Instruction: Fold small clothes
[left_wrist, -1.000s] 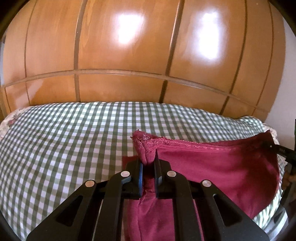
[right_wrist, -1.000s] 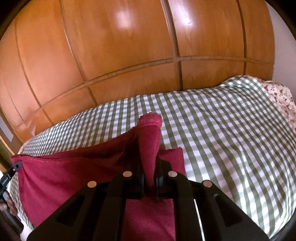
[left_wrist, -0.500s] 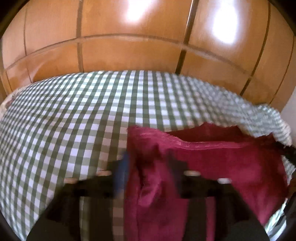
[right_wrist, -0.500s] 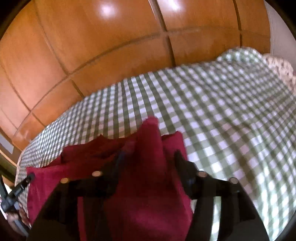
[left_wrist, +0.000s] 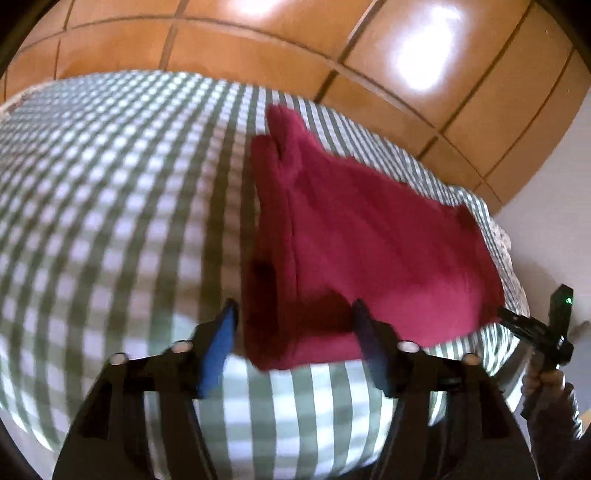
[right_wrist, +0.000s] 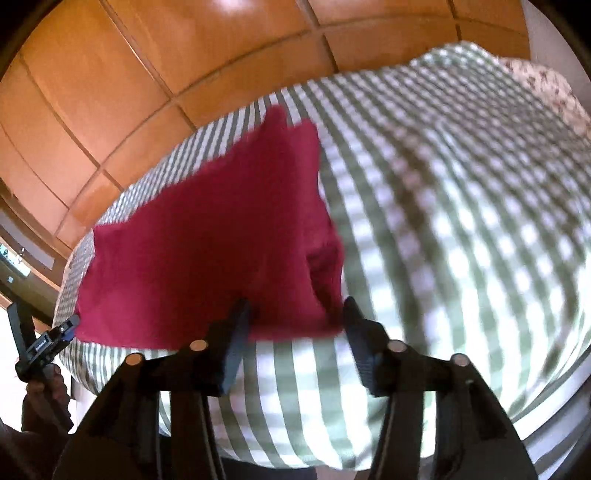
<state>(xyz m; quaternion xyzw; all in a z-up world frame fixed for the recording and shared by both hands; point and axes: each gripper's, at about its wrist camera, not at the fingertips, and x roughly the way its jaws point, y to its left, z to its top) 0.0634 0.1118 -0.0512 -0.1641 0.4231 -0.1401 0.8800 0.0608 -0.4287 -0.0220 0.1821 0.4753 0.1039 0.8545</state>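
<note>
A dark red garment (left_wrist: 354, 236) lies folded over on the green-and-white checked bed cover (left_wrist: 110, 206). It also shows in the right wrist view (right_wrist: 221, 251). My left gripper (left_wrist: 295, 317) is open and empty, just short of the garment's near left corner. My right gripper (right_wrist: 295, 314) is open and empty at the garment's near right corner. Each gripper shows at the edge of the other's view: the right one (left_wrist: 535, 332) and the left one (right_wrist: 48, 343). Both views are motion-blurred.
A glossy wooden panelled wardrobe (left_wrist: 332, 48) stands behind the bed. The bed's near edge (right_wrist: 332, 443) is close under my grippers. A floral pillow or sheet (right_wrist: 543, 85) lies at the far right corner. A pale wall (left_wrist: 554, 206) is to the right.
Both grippers were shut on the garment's upper corners and held it up. They have since opened, let it drop onto the bed, and pulled back toward the near edge.
</note>
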